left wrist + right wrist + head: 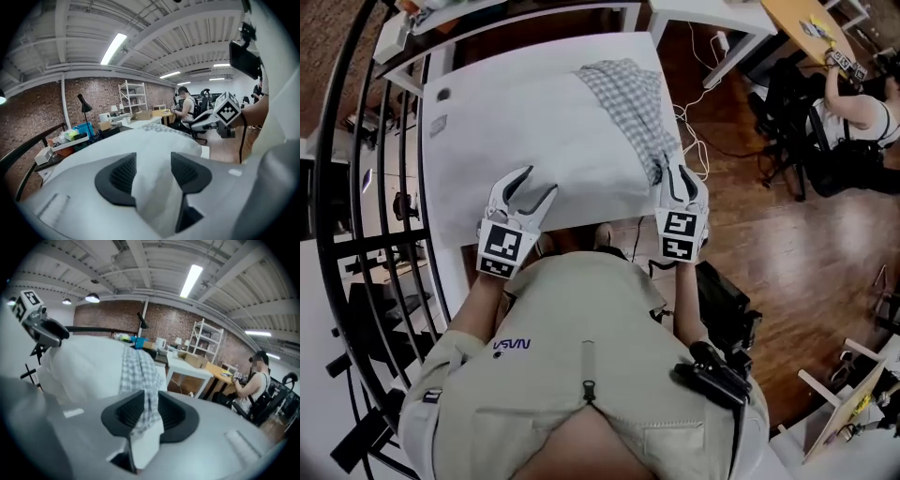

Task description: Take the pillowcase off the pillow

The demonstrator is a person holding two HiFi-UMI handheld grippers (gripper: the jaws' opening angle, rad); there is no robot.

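A white pillow (544, 131) lies on the white table (478, 80); the grey checked pillowcase (630, 94) is bunched along its right end. My left gripper (532, 190) is at the pillow's near left edge and stands open; in the left gripper view white pillow fabric (154, 154) sits between the spread pads (123, 173) without being pinched. My right gripper (680, 178) is at the near right corner. In the right gripper view a strip of checked pillowcase (138, 369) hangs loosely between its parted jaws, with a gap on the left pad's (129, 411) side.
A black metal railing (356, 187) runs along the table's left side. White cables (698, 141) trail over the wooden floor (769, 234) to the right. A person sits at a desk (853, 112) at far right. More white tables (712, 14) stand behind.
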